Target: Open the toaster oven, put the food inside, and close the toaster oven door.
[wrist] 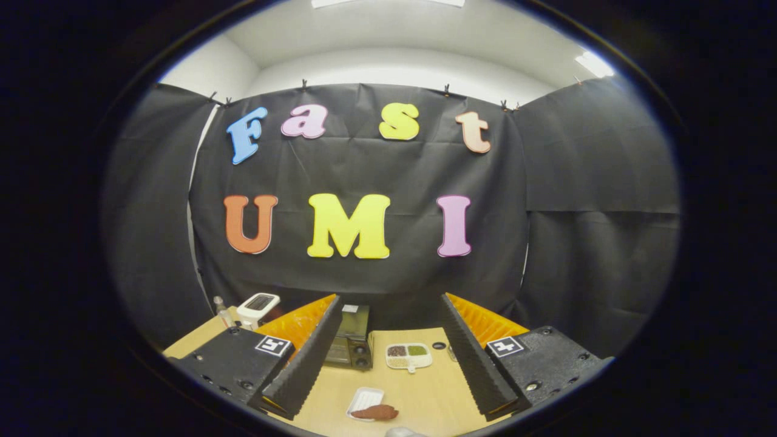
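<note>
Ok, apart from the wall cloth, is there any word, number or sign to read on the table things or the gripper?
No text can be read.
Toaster oven: pale sticker on top, too small to read.
White device: dark screen, nothing legible.
Gripper, fingers open, holding nothing: square black-and-white markers, patterns rather than words.

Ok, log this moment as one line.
hand-held gripper: open, raised, holding nothing | toaster oven: beyond fingers, door closed | food: beside white tray | stage: approach
</note>
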Tool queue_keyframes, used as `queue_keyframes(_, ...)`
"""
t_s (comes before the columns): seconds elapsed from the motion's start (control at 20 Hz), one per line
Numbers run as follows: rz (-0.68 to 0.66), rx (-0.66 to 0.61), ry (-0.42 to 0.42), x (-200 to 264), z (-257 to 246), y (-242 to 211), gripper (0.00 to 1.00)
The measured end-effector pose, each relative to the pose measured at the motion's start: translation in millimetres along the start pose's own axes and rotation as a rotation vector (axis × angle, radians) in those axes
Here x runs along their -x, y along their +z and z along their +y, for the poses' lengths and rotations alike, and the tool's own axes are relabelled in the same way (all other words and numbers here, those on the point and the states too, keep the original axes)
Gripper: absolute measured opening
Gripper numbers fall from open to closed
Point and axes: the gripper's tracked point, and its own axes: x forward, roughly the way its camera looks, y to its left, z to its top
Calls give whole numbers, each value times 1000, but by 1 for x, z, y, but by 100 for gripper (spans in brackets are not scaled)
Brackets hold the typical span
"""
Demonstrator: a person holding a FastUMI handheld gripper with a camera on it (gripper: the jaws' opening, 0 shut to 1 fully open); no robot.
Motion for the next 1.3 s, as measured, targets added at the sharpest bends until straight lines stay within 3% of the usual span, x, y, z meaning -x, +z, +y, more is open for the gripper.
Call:
queue_keyframes(0.4, 10, 0, 49, -57, 62, -30, 100)
queue_keyframes(0.85, 47, -28, 109, -148, 143, -92, 100)
queue_keyframes(1.3, 210, -49, 101, -251, 198, -205, 100)
